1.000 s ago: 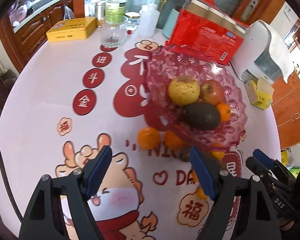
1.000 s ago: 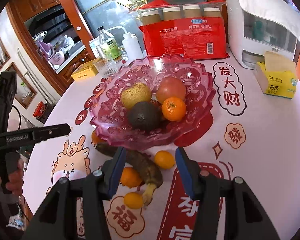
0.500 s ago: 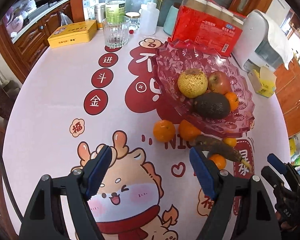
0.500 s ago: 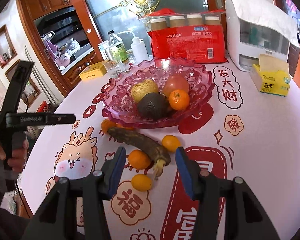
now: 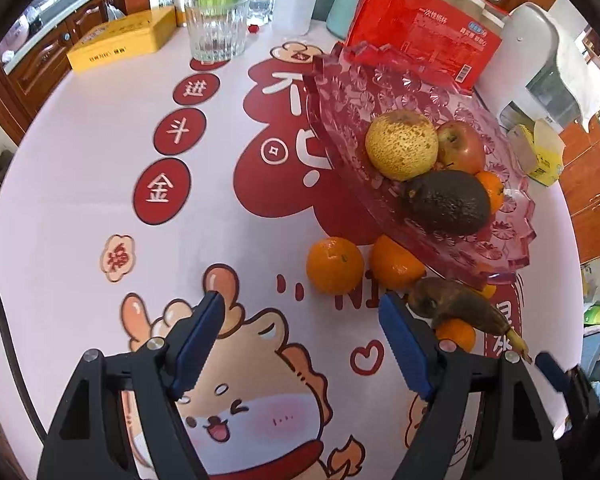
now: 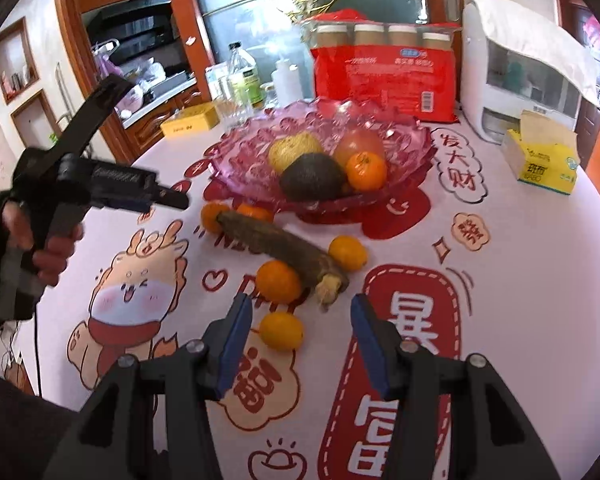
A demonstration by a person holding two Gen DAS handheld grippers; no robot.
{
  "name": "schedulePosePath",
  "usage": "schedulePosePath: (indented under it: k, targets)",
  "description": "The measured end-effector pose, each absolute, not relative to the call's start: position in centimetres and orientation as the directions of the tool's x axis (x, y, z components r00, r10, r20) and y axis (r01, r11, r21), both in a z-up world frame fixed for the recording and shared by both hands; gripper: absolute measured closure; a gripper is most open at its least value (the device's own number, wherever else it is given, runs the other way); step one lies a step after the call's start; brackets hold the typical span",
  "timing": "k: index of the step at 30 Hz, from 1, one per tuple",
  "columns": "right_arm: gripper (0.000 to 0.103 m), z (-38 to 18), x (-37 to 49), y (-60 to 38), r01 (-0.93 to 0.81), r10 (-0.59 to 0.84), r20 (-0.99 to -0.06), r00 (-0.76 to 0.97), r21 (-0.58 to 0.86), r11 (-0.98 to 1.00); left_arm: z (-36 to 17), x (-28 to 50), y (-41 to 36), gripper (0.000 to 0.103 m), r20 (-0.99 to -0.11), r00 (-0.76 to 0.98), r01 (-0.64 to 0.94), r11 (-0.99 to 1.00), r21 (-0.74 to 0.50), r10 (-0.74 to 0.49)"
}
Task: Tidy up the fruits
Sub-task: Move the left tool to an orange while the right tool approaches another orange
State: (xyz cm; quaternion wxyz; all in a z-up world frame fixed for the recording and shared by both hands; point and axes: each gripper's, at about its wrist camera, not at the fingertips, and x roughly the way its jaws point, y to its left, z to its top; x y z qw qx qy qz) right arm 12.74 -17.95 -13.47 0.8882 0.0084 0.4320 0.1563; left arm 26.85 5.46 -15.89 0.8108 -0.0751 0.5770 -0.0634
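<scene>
A pink glass fruit bowl (image 5: 340, 92) (image 6: 412, 136) holds a yellow pear (image 5: 401, 145), a red apple (image 5: 462, 146), a dark avocado (image 5: 446, 200) and a tangerine (image 6: 366, 171). On the tablecloth in front of it lie a blackened banana (image 6: 284, 246) (image 5: 460, 304) and several loose tangerines (image 5: 334, 265) (image 6: 281, 330). My left gripper (image 5: 300, 322) hangs open just short of the nearest tangerine, nothing between its fingers. My right gripper (image 6: 300, 314) is open above the table, the small tangerine just past its left fingertip. The left gripper (image 6: 172, 200), in a hand, also shows in the right wrist view.
At the back stand a red pack of cups (image 5: 420, 28) (image 6: 384, 76), a white dispenser (image 6: 516, 80), a drinking glass (image 5: 217, 28), bottles and a yellow tin (image 5: 124, 38). A yellow tissue box (image 6: 542, 158) sits at the right. The table edge curves along the left.
Both grippers have drawn back from the bowl and sunk toward the table. The loose tangerines and banana now lie nearer their fingertips. Jaw widths look unchanged.
</scene>
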Motion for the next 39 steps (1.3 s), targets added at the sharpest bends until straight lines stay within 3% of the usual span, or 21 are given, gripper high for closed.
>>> schedulePosePath:
  k: [2, 10, 15, 18, 24, 31, 34, 39]
  targets:
    - [0.051, -14.0, 12.5, -17.5, -0.286, 0.286, -0.774, 0.564, 0.142, 0.948, -16.7, 27.3, 5.5, 0.033, -0.923, 0.323, 0.004, 0.976, -0.218, -0.207]
    - [0.051, -16.5, 12.3, -15.3, -0.339, 0.284, -0.821, 0.495, 0.119, 0.933, -18.5, 28.0, 5.9, 0.037, -0.89, 0.354, -0.02, 0.949, -0.314, -0.287]
    - [0.051, -17.7, 12.6, -14.3, -0.367, 0.292, -0.842, 0.453, 0.122, 0.922, -18.8, 28.3, 5.5, 0.038, -0.877, 0.385, -0.008, 0.949, -0.316, -0.289]
    - [0.051, -18.2, 12.9, -14.1, -0.373, 0.297, -0.85, 0.435, 0.13, 0.919, -19.3, 28.7, 5.2, 0.049, -0.882, 0.37, 0.0, 0.95, -0.313, -0.291]
    - [0.051, -18.8, 13.3, -14.3, -0.361, 0.294, -0.854, 0.428, 0.137, 0.923, -19.9, 28.9, 4.6, 0.052, -0.88, 0.369, 0.019, 0.95, -0.313, -0.298]
    - [0.052, -19.6, 13.7, -14.4, -0.351, 0.299, -0.858, 0.418, 0.151, 0.924, -19.9, 28.8, 3.6, 0.064, -0.874, 0.381, 0.058, 0.951, -0.302, -0.301]
    - [0.059, -19.7, 13.8, -14.4, -0.343, 0.295, -0.861, 0.414, 0.153, 0.927, -19.9, 28.8, 3.7, 0.064, -0.872, 0.387, 0.058, 0.951, -0.303, -0.301]
    - [0.081, -19.9, 13.9, -14.5, -0.336, 0.297, -0.866, 0.402, 0.162, 0.928, -19.8, 28.5, 3.8, 0.065, -0.872, 0.393, 0.045, 0.953, -0.299, -0.292]
